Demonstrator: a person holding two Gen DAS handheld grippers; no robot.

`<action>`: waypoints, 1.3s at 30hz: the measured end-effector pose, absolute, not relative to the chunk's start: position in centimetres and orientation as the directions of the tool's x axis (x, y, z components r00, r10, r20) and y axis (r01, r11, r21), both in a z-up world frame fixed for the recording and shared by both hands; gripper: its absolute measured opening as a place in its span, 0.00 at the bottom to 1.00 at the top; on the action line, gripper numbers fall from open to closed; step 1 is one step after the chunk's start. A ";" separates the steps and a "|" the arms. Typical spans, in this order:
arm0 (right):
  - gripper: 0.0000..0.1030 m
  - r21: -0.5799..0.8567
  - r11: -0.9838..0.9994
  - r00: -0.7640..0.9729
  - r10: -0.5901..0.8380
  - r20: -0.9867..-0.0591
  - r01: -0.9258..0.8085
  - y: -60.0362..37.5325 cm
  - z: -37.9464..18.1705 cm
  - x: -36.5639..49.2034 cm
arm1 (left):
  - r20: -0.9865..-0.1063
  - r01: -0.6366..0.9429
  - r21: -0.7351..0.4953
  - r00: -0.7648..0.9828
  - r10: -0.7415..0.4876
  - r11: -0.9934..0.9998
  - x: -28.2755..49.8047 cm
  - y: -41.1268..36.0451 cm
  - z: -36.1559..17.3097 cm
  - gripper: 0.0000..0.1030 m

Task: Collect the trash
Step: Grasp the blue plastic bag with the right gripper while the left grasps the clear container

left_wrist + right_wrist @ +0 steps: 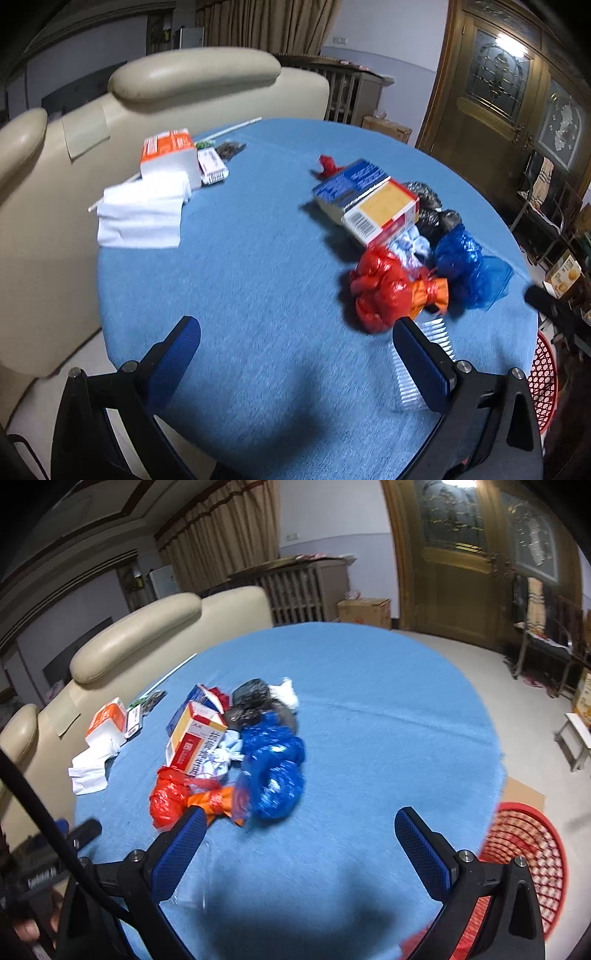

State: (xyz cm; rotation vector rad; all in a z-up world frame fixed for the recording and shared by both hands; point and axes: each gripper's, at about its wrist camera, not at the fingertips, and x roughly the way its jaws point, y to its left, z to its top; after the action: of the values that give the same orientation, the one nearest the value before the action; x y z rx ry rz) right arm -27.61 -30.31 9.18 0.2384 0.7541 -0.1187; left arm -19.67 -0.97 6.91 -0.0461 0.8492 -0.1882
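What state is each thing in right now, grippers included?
Left gripper: open, empty, above the table.
Right gripper: open, empty.
Red bag: knotted, on the table, in the heap.
Blue bag: crumpled, beside the red bag.
Black bags: bunched, behind the boxes.
Yellow and red box: lying on the heap, tilted.
Tissue pack: open, tissues spilling out.
Red basket: beside the table; contents hidden.

Open right tongs (299, 834) above a littered blue worktop (388, 720)

Crumpled blue bag (275, 771), red bag (168, 801) and medicine box (195, 744) lie heaped together; a red basket (524, 856) stands beside the worktop.
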 end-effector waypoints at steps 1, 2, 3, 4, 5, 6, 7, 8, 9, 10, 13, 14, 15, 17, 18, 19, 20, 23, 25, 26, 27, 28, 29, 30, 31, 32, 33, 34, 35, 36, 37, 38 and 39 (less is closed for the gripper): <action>1.00 0.199 0.963 0.720 0.008 -0.694 0.181 -30.4 8.9 -26.4 | -0.745 0.147 -0.113 0.642 -0.181 0.983 -19.6 -1.0 6.7 1.00; 1.00 0.210 0.962 0.730 0.016 -0.684 0.175 -30.4 8.9 -25.4 | -0.748 0.148 -0.110 0.639 -0.180 0.983 -19.5 -1.1 6.6 1.00; 1.00 0.245 0.954 0.732 0.042 -0.680 0.172 -30.6 8.9 -24.8 | -0.753 0.151 -0.111 0.633 -0.182 0.982 -19.4 -1.2 6.4 1.00; 1.00 0.277 0.946 0.727 0.068 -0.683 0.171 -30.9 8.6 -23.4 | -0.757 0.155 -0.115 0.627 -0.187 0.981 -19.3 -1.3 6.2 1.00; 1.00 0.294 0.940 0.722 0.080 -0.688 0.175 -31.0 8.3 -22.4 | -0.760 0.159 -0.117 0.622 -0.191 0.980 -19.2 -1.5 6.1 1.00; 1.00 0.309 0.932 0.690 0.098 -0.717 0.189 -31.3 7.9 -21.8 | -0.762 0.163 -0.118 0.618 -0.194 0.980 -19.2 -1.7 6.0 1.00; 0.99 0.323 0.926 0.669 0.115 -0.735 0.195 -31.5 7.2 -20.7 | -0.765 0.169 -0.120 0.613 -0.200 0.978 -19.2 -1.9 6.0 1.00; 0.98 0.329 0.922 0.647 0.125 -0.752 0.204 -31.6 6.7 -20.1 | -0.767 0.180 -0.127 0.606 -0.211 0.976 -19.4 -2.2 5.9 1.00; 0.95 0.327 0.922 0.627 0.131 -0.768 0.208 -31.7 6.1 -19.2 | -0.771 0.194 -0.132 0.597 -0.224 0.972 -19.6 -2.6 5.9 1.00; 0.93 0.319 0.923 0.603 0.133 -0.787 0.213 -31.8 5.3 -18.4 | -0.773 0.213 -0.137 0.588 -0.239 0.967 -20.0 -3.2 5.8 1.00; 0.70 0.350 0.912 0.558 0.179 -0.810 0.215 -32.3 3.3 -17.2 | -0.779 0.277 -0.132 0.564 -0.273 0.952 -20.8 -5.4 5.6 1.00; 0.54 0.379 0.903 0.560 0.211 -0.801 0.201 -32.4 2.7 -17.0 | -0.783 0.292 -0.126 0.558 -0.275 0.948 -21.0 -6.0 5.4 1.00; 0.49 0.399 0.896 0.563 0.231 -0.793 0.194 -32.4 2.6 -17.0 | -0.788 0.310 -0.117 0.549 -0.278 0.943 -21.1 -6.7 5.2 1.00; 0.49 0.384 0.906 0.584 0.217 -0.782 0.178 -32.3 2.7 -17.4 | -0.793 0.335 -0.103 0.541 -0.280 0.937 -21.3 -7.8 4.8 1.00; 0.49 0.382 0.908 0.592 0.217 -0.776 0.169 -32.4 2.8 -17.8 | -0.791 0.341 -0.102 0.541 -0.284 0.934 -21.4 -8.1 4.6 1.00; 0.49 0.384 0.908 0.599 0.216 -0.771 0.167 -32.6 3.0 -18.2 | -0.785 0.346 -0.113 0.544 -0.297 0.932 -21.4 -8.4 4.6 1.00; 0.49 0.388 0.906 0.609 0.214 -0.763 0.168 -33.0 3.2 -18.8 | -0.785 0.347 -0.116 0.542 -0.300 0.931 -21.4 -8.5 4.6 1.00; 0.49 0.408 0.893 0.634 0.206 -0.745 0.189 -34.5 4.2 -20.7 | -0.783 0.353 -0.095 0.551 -0.289 0.931 -21.3 -9.0 4.6 1.00; 0.49 0.415 0.887 0.651 0.195 -0.734 0.202 -35.4 4.9 -21.7 | -0.783 0.358 -0.090 0.551 -0.288 0.929 -21.5 -9.3 4.7 1.00; 0.49 0.418 0.884 0.660 0.188 -0.727 0.209 -35.9 5.2 -22.3 | -0.784 0.360 -0.089 0.550 -0.288 0.929 -21.5 -9.3 4.8 1.00; 0.49 0.424 0.880 0.667 0.184 -0.722 0.216 -36.2 5.5 -22.8 | -0.784 0.362 -0.087 0.550 -0.288 0.928 -21.6 -9.4 5.0 1.00; 0.49 0.430 0.875 0.672 0.182 -0.717 0.221 -36.7 5.7 -23.3 | -0.783 0.365 -0.088 0.550 -0.291 0.927 -21.7 -9.5 5.1 1.00; 0.49 0.436 0.871 0.678 0.180 -0.713 0.227 -37.0 5.9 -23.8 | -0.782 0.368 -0.091 0.549 -0.295 0.925 -21.7 -9.7 5.0 1.00; 0.49 0.442 0.867 0.681 0.180 -0.710 0.230 -37.3 6.2 -24.2 | -0.784 0.372 -0.093 0.544 -0.298 0.924 -21.7 -10.0 5.0 1.00; 0.49 0.446 0.863 0.687 0.177 -0.705 0.236 -37.5 6.3 -24.6 | -0.787 0.377 -0.093 0.539 -0.300 0.921 -21.8 -10.3 4.9 1.00; 0.49 0.452 0.859 0.691 0.176 -0.701 0.240 -37.7 6.4 -25.0 | -0.795 0.385 -0.085 0.530 -0.295 0.919 -21.7 -10.8 4.6 1.00; 0.49 0.455 0.857 0.694 0.175 -0.698 0.242 -37.8 6.4 -25.3 | -0.792 0.392 -0.091 0.529 -0.305 0.916 -21.6 -11.0 4.4 1.00; 0.49 0.455 0.856 0.696 0.173 -0.697 0.244 -37.7 6.4 -25.6 | -0.791 0.394 -0.102 0.525 -0.315 0.913 -21.6 -11.2 4.2 1.00; 0.49 0.458 0.855 0.699 0.173 -0.694 0.243 -37.9 6.4 -26.1 | -0.795 0.400 -0.114 0.512 -0.325 0.909 -21.5 -11.5 4.1 0.98; 0.49 0.461 0.854 0.702 0.175 -0.690 0.241 -38.0 6.5 -26.4 | -0.793 0.415 -0.122 0.506 -0.340 0.902 -21.5 -11.7 4.1 0.92; 0.49 0.460 0.856 0.704 0.175 -0.689 0.238 -37.9 6.6 -26.7 | -0.789 0.431 -0.119 0.506 -0.349 0.894 -21.6 -11.9 4.2 0.87; 0.49 0.462 0.855 0.707 0.176 -0.685 0.235 -37.9 6.8 -27.1 | -0.785 0.444 -0.114 0.508 -0.354 0.889 -21.9 -12.0 4.3 0.85; 0.49 0.461 0.856 0.708 0.174 -0.684 0.234 -37.9 6.8 -27.3 | -0.784 0.457 -0.109 0.507 -0.359 0.883 -22.1 -12.2 4.4 0.84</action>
State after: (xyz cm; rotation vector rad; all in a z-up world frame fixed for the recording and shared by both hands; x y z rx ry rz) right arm -27.35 -37.88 6.76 0.5576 0.7937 -0.0352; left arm -22.07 -12.17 4.36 0.1176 0.9156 -0.4930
